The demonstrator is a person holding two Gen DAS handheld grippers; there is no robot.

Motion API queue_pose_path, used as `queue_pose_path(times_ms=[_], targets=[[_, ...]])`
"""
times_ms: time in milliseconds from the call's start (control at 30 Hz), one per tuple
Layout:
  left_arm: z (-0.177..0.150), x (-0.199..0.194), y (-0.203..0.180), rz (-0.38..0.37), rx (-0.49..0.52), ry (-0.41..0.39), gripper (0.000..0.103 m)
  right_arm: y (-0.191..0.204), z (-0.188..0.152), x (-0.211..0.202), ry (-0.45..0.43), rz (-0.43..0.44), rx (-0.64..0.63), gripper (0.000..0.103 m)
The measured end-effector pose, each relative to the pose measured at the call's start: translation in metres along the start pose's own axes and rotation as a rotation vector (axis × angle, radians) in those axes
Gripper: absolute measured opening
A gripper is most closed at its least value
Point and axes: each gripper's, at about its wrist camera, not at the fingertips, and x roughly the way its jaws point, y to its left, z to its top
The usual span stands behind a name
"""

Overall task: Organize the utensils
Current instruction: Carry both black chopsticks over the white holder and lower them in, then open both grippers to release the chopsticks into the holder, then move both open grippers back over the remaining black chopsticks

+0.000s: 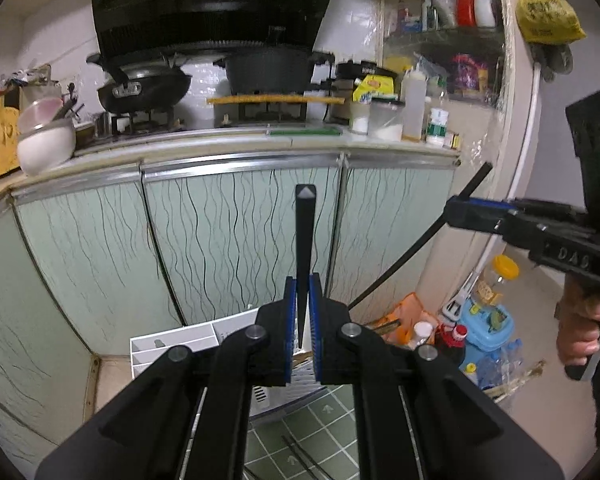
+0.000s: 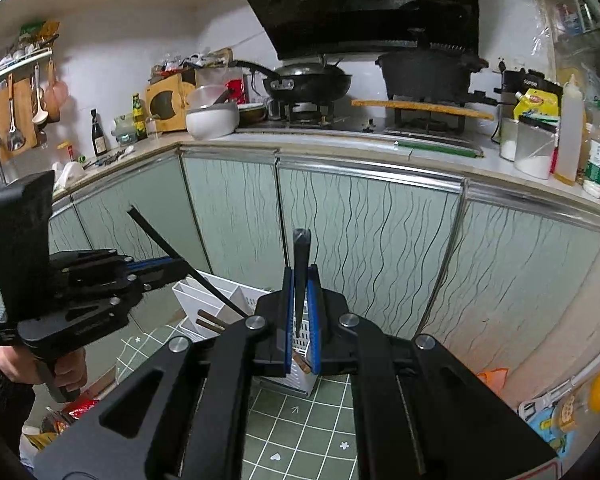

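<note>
My left gripper [image 1: 302, 285] is shut on a black chopstick [image 1: 305, 232] that sticks out past its blue pads. My right gripper [image 2: 301, 276] is shut on a second black chopstick [image 2: 300, 256] in the same way. Each shows in the other's view: the right gripper [image 1: 454, 211] holds its chopstick [image 1: 412, 252] slanted, and the left gripper [image 2: 178, 266] holds its chopstick [image 2: 160, 236] slanted too. Below both stands a white divided utensil holder [image 2: 220, 294] [image 1: 172, 342] on a green tiled mat [image 2: 300, 432]. Brown chopsticks [image 2: 210, 322] lie in one compartment.
Pale green cabinet doors [image 1: 220, 232] stand close behind the holder. Above them the counter carries a wok [image 2: 308, 82], a black pot [image 2: 428, 72], bowls [image 2: 212, 118] and bottles. Two thin sticks [image 1: 304, 458] lie on the mat. Bags and jars crowd the floor at right [image 1: 484, 320].
</note>
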Motion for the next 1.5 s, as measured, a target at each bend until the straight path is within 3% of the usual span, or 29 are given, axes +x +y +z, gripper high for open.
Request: queue_pose_path(times_ms=[533,567,600,633,667,700,767,833,1033,1500], targets=[[-0.030,0.074,0.031,0.001,0.002,0.096,0.010,-0.015,-0.030,0.079,0.079,0.035,-0.009,0.006],[-0.031,0.075,0.031,0.020,0.010,0.097,0.015,-0.017,-0.032,0.083,0.084,0.027,-0.006,0.007],[-0.031,0.075,0.032,0.044,0.015,0.097,0.036,-0.020,-0.034,0.086,0.091,0.023,-0.001,0.022],[-0.031,0.074,0.033,0.066,0.012,0.088,0.066,-0.022,-0.035,0.087,0.094,0.023,0.004,0.040],[-0.030,0.071,0.034,0.090,0.005,0.074,0.082,-0.023,-0.036,0.086,0.083,0.018,0.005,0.076],[-0.030,0.066,0.036,0.105,-0.002,0.052,0.098,-0.024,-0.038,0.080,0.047,0.006,-0.001,0.084],[-0.030,0.058,0.039,0.097,-0.008,0.021,0.098,-0.025,-0.040,0.073,0.029,0.008,-0.021,0.086],[-0.031,0.054,0.039,0.122,-0.007,0.034,0.098,-0.025,-0.041,0.067,0.014,0.009,-0.027,0.096],[-0.034,0.036,0.027,0.181,0.038,0.027,0.098,-0.023,-0.051,0.048,0.012,0.013,-0.034,0.095],[-0.060,-0.040,0.005,0.203,0.040,-0.023,0.098,0.003,-0.084,-0.011,-0.006,-0.006,-0.076,0.096]])
